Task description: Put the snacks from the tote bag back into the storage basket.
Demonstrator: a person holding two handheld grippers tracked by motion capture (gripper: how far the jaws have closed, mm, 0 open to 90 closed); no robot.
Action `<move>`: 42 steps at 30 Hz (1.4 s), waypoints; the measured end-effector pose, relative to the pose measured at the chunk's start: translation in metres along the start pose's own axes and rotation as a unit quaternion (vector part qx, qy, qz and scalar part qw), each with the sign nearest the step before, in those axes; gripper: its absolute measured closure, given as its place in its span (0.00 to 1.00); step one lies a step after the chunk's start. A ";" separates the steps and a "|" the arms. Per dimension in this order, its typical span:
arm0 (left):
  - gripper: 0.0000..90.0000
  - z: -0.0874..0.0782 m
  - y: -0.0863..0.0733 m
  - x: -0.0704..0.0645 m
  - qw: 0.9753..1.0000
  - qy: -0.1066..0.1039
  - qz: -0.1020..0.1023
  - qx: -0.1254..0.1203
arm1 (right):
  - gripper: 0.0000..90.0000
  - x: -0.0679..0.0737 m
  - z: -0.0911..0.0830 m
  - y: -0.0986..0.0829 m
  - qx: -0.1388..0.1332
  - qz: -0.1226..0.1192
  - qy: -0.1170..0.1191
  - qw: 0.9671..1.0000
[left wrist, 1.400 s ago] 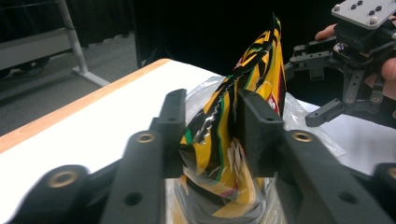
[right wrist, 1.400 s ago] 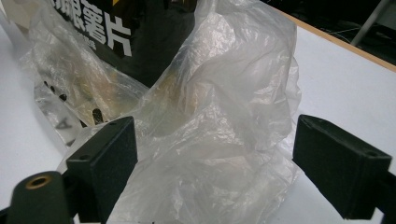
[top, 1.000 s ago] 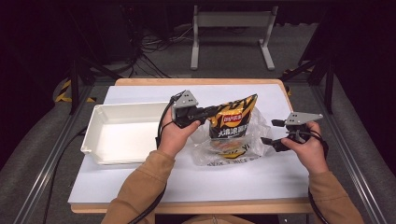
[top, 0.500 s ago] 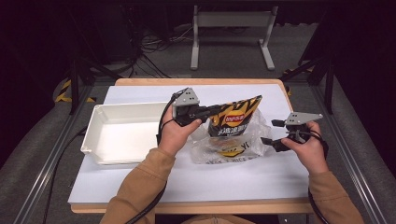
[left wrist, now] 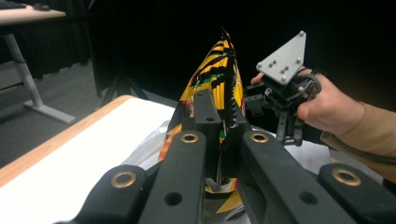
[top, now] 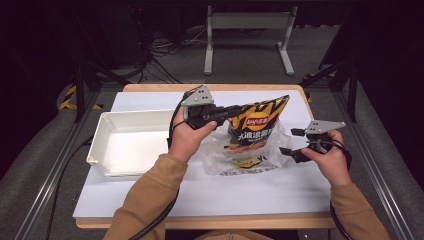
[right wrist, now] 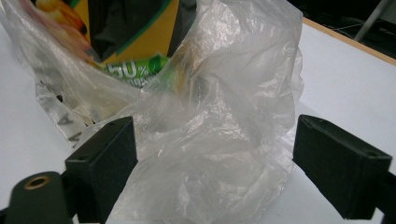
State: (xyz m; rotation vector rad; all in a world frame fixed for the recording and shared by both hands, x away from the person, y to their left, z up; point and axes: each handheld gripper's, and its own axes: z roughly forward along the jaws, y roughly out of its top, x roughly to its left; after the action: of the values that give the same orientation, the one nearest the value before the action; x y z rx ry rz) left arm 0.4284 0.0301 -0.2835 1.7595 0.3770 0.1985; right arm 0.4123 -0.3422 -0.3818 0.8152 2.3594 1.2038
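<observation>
We see right gripper [top: 291, 142] nearest, at right side of counter [top: 210, 187], jaws spread wide beside clear plastic bag [right wrist: 224, 140], not touching it. Bag lies crumpled mid-counter. Left gripper [top: 231, 111] above it, jaws pinched on edge of yellow chip packet [top: 256, 122]; we note packet held up, lower end inside bag mouth. White tray [top: 130, 145] sits left of bag, just beside left forearm. Metal stand [top: 247, 30] on floor beyond counter.

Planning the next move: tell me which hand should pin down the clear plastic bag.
Right. Its tool is open beside the plastic bag, jaws either side of it; the left tool is shut on the chip bag.
</observation>
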 end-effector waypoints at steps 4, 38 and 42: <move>0.99 -0.004 0.008 -0.001 1.000 -0.002 0.000 -0.007 | 0.15 0.000 0.001 -0.001 0.003 0.000 0.002 1.000; 0.99 -0.033 0.055 -0.007 0.998 -0.030 0.035 -0.033 | 0.15 -0.003 0.006 -0.007 0.008 0.007 0.005 1.000; 0.99 -0.041 0.056 -0.005 0.998 -0.027 0.037 -0.036 | 0.15 -0.002 0.006 -0.007 0.008 0.006 0.004 1.000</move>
State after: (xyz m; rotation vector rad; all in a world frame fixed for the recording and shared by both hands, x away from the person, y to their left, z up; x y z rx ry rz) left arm 0.4184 0.0554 -0.2197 1.7064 0.2618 0.2146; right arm 0.4151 -0.3434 -0.3909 0.8332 2.3778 1.1964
